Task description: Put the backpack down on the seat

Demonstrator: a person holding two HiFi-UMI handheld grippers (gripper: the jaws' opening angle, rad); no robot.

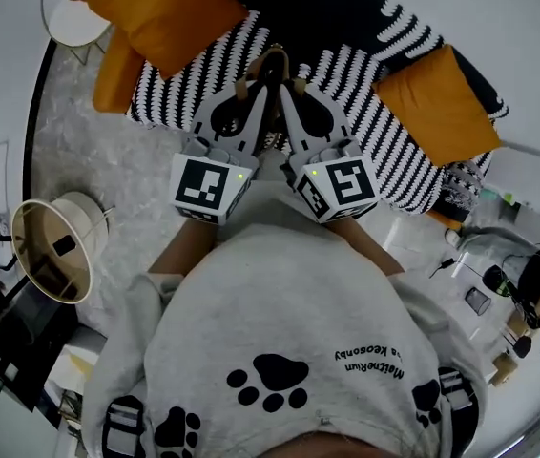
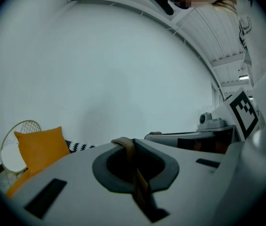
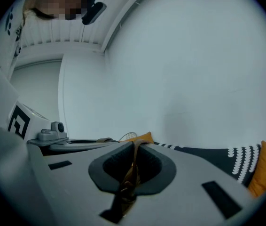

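Tan webbing, the backpack strap point(image 1: 272, 58), loops up between the left gripper point(image 1: 251, 89) and the right gripper point(image 1: 291, 89), above the black-and-white striped seat point(image 1: 375, 74) with its plump orange cushions point(image 1: 170, 8). The bag's body is hidden.

Left gripper view: the jaws pinch a flat tan strap.

Right gripper view: the jaws pinch a crumpled tan strap.

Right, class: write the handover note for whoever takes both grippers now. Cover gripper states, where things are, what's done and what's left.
Left gripper: shut on the tan strap loop.
Right gripper: shut on the same loop, beside the left.
Backpack body: hidden beneath the grippers.
Position: both are held over the striped sofa seat, between the two orange cushions.
Done: strap gripped, load over the sofa.
Left: lower it onto the seat, then open both grippers.
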